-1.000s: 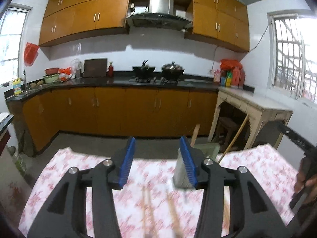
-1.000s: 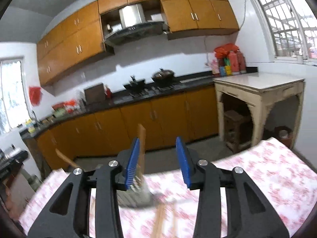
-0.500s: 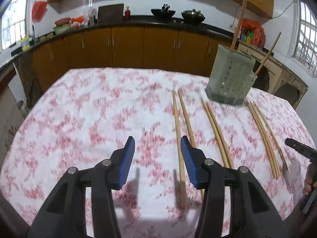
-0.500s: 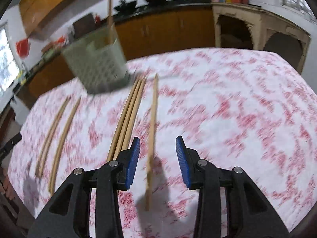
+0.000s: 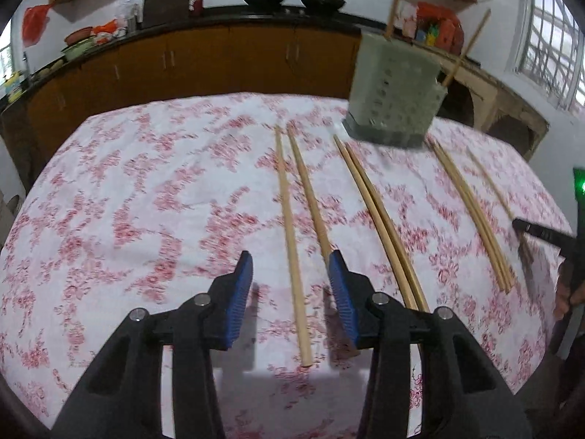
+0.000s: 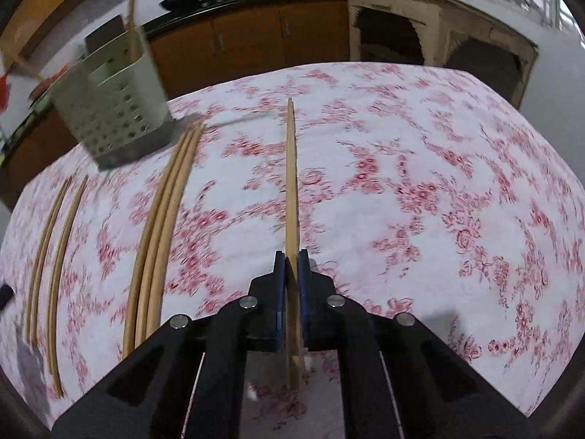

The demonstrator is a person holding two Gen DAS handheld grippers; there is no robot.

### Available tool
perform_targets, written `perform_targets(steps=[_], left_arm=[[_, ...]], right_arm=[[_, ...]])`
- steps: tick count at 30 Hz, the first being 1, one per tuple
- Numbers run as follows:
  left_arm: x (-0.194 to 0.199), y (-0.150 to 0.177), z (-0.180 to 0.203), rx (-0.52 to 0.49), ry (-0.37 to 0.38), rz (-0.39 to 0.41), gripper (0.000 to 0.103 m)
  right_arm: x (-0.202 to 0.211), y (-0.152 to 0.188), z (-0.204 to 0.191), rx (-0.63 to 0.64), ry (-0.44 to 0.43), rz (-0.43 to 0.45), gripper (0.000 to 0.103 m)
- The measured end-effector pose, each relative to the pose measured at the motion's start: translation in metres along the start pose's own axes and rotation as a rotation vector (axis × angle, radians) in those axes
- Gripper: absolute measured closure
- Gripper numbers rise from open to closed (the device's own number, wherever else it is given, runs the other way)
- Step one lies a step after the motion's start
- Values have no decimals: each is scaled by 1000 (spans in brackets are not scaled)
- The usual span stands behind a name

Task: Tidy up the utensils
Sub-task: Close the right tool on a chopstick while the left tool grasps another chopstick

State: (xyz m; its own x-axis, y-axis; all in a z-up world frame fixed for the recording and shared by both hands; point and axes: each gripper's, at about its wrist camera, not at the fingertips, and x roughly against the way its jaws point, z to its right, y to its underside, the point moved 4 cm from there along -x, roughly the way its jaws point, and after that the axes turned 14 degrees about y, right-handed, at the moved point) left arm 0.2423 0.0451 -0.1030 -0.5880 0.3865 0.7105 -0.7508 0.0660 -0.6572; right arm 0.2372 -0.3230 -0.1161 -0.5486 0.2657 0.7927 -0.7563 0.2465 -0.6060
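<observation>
Chopstick (image 6: 290,183) sits clamped btwn the right gripper (image 6: 291,267) pads, at its near end; long axis runs straight up the frame centre, in line w/ the fingers, far tip toward the holder (image 6: 113,109) in the upper left. Rest of it lies on the floral cloth (image 6: 438,183). Next move prob a lift and swing up-left to the holder, which already has a couple of sticks in it.

Left gripper (image 5: 290,285): jaws apart and closing, a single chopstick (image 5: 292,241) lying btwn them lengthwise, pads not touching it yet. Its neighbour (image 5: 310,197) runs up against the right-hand pad. Holder (image 5: 395,87) is upper right in the left view, well beyond the sticks. More pairs lie mid-frame and right.
</observation>
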Motion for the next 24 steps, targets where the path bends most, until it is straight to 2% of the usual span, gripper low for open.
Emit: perform_targets(steps=[3, 5, 8, 15, 20, 24], left_arm=[[-17, 2, 4, -23, -19, -47, 74], [-30, 4, 4, -24, -40, -81, 88], [-34, -4, 1, -37, -84, -67, 94], [-31, -25, -52, 98, -150, -33, 95], [-26, -23, -59, 70, -109, -17, 93], [-25, -22, -61, 86, -71, -9, 89]], right_arm=[[1, 1, -5, 24, 5, 14, 95], [0, 1, -4, 30, -1, 17, 95], [-3, -4, -5, 35, -10, 18, 95], [-13, -17, 1, 17, 3, 32, 95], [-16, -19, 3, 14, -4, 49, 95], [-16, -19, 2, 19, -3, 57, 95]])
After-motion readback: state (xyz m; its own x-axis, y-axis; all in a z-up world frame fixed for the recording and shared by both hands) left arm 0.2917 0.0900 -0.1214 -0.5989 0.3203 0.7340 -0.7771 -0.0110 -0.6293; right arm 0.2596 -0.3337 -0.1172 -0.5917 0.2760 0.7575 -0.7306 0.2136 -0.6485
